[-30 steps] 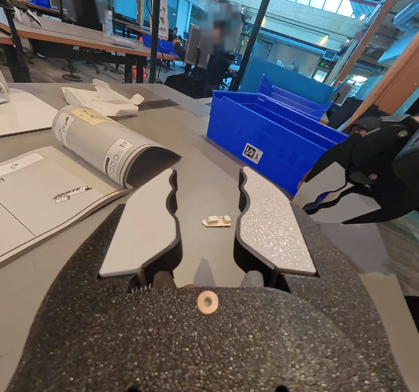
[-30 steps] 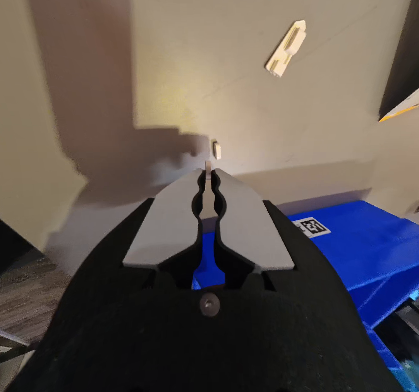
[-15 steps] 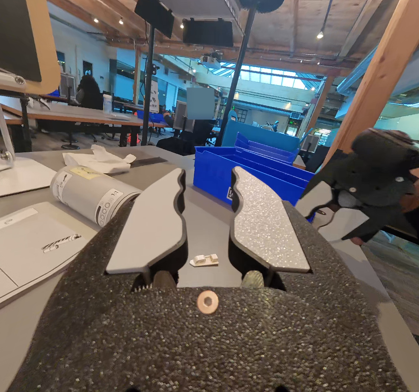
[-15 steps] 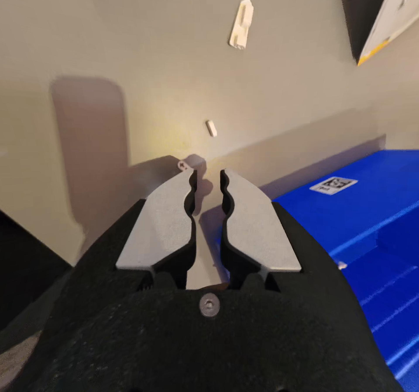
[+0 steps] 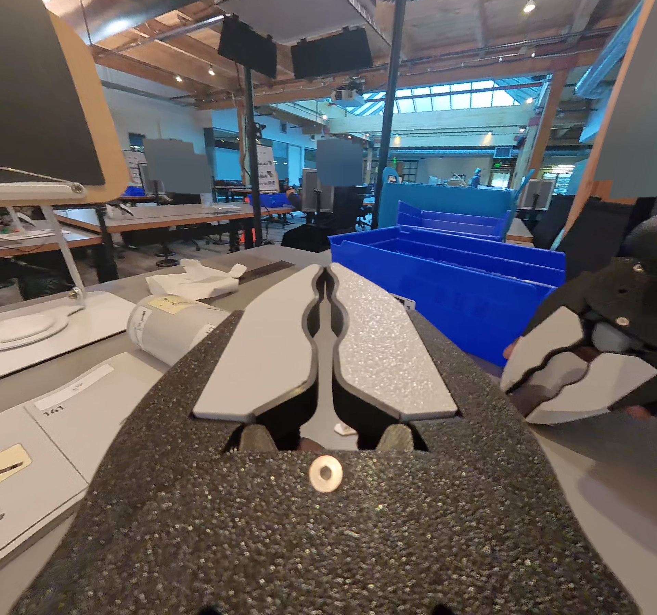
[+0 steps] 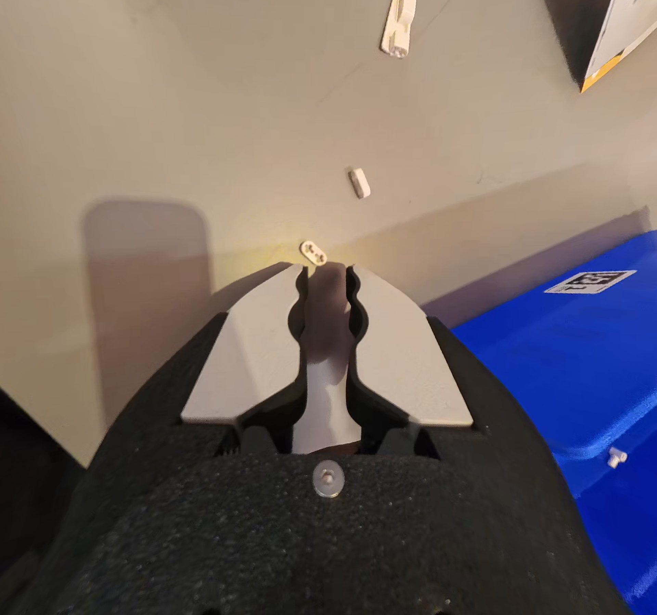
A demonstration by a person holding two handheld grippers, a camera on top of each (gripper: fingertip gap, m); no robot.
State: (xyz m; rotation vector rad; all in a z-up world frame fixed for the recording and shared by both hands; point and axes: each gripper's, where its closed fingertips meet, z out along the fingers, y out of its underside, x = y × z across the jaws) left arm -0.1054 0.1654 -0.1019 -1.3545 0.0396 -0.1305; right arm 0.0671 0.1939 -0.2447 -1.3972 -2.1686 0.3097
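My left gripper (image 5: 325, 271) is shut, tips touching, nothing between them, raised and pointing level over the grey table (image 5: 284, 260). A small cream piece (image 5: 344, 430) lies on the table below its fingers. My right gripper (image 6: 325, 269) is open and empty, pointing down at the table. A small flat cream piece with two holes (image 6: 313, 252) lies just ahead of its tips, untouched. Farther off lie a small white block (image 6: 359, 183) and a longer cream piece (image 6: 399, 21). The right gripper also shows in the left wrist view (image 5: 515, 402), open.
A blue bin (image 5: 444, 277) stands right of centre; in the right wrist view (image 6: 569, 366) it has a small white part (image 6: 617, 457) on it. A curled booklet (image 5: 170, 327), a crumpled white bag (image 5: 192, 279) and a white stand base (image 5: 32, 327) lie left. The gap from one gripper's tips to the other's is roughly 25 cm. Measured from the fingertips, the small white block (image 6: 359, 183) is 5 cm or so from the right gripper and 20 cm from the left. Left tips and right tips are each some 15 cm from the longer cream piece (image 6: 399, 21).
My left gripper tilted up off the table and shut on nothing; the cream piece stayed on the table. My right gripper opened and let go of the flat two-hole piece, which now lies on the table.
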